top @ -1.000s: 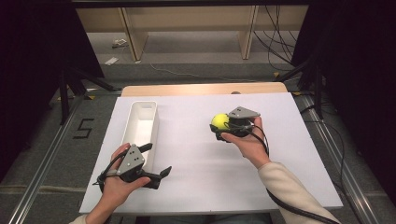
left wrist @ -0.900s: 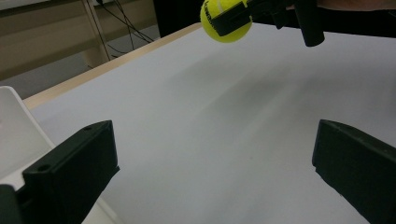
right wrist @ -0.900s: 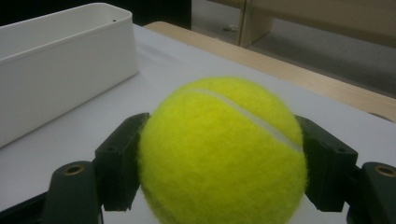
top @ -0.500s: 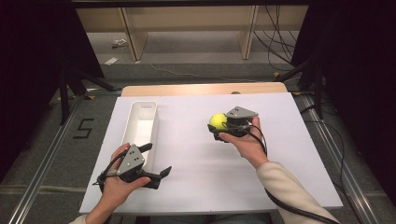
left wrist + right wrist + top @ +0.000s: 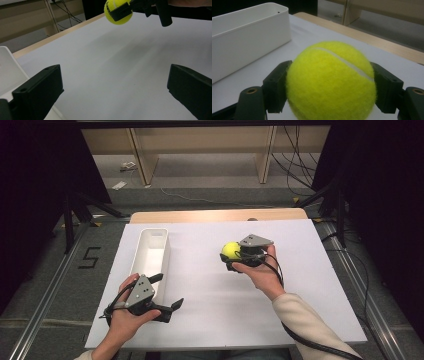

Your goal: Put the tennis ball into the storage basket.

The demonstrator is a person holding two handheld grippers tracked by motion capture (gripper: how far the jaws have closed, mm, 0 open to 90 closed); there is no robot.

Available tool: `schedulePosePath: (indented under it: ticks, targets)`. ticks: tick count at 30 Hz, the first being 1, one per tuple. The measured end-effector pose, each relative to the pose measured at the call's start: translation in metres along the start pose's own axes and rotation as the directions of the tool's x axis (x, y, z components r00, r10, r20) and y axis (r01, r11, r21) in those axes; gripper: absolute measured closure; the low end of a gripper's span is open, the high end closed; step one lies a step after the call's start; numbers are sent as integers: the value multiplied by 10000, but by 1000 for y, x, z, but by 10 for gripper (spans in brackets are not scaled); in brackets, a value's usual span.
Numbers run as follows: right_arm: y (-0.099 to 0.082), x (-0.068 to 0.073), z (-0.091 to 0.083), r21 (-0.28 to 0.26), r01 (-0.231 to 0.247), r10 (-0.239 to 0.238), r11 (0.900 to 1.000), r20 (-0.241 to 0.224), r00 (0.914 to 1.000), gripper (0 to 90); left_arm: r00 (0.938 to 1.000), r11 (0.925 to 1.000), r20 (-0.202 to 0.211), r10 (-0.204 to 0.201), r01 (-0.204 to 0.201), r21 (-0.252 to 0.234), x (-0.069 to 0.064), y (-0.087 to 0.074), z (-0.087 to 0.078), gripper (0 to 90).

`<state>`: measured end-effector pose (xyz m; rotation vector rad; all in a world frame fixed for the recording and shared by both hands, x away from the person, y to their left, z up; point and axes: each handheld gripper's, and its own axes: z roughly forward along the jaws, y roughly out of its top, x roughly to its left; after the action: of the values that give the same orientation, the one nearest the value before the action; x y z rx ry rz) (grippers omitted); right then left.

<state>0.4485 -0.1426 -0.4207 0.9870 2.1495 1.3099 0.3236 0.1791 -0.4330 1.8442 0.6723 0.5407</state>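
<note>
A yellow tennis ball (image 5: 231,250) is held above the white table (image 5: 210,300), right of its middle, with my right gripper (image 5: 229,256) shut on it. In the right gripper view the ball (image 5: 332,82) sits squeezed between both black pads (image 5: 275,87). My left gripper (image 5: 169,291) rests low near the table's front left, open, with nothing between its jaws. In the left gripper view its own jaws stand wide apart around bare table (image 5: 112,75), and the ball (image 5: 117,12) shows farther off at the top in the other gripper's jaws.
A long white bin (image 5: 137,255) lies on the table's left side, just beyond my left gripper, and it looks empty. In the right gripper view the bin (image 5: 249,32) stands to the left of the ball. A wooden edge (image 5: 215,215) runs along the table's far side.
</note>
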Motion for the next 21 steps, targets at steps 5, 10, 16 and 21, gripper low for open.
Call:
schedulePosePath:
  ticks: [5, 10, 16, 21]
  targets:
    - [1, 1, 1, -7, 31, -31, 10000, -34, 10000, 269, 10000, 10000, -3, 9, -9, 2, 0, 0, 0, 0]
    - [1, 2, 2, -52, 58, -59, 10000, -36, 10000, 269, 10000, 10000, -2, 5, -5, 1, 0, 0, 0, 0]
    - [2, 4, 3, -24, 32, -32, 10000, -77, 10000, 269, 10000, 10000, -2, 2, -2, 1, 0, 0, 0, 0]
    - [2, 5, 4, -21, 63, -63, 10000, -121, 9999, 269, 10000, 10000, 0, -9, 9, -7, 0, 0, 0, 0]
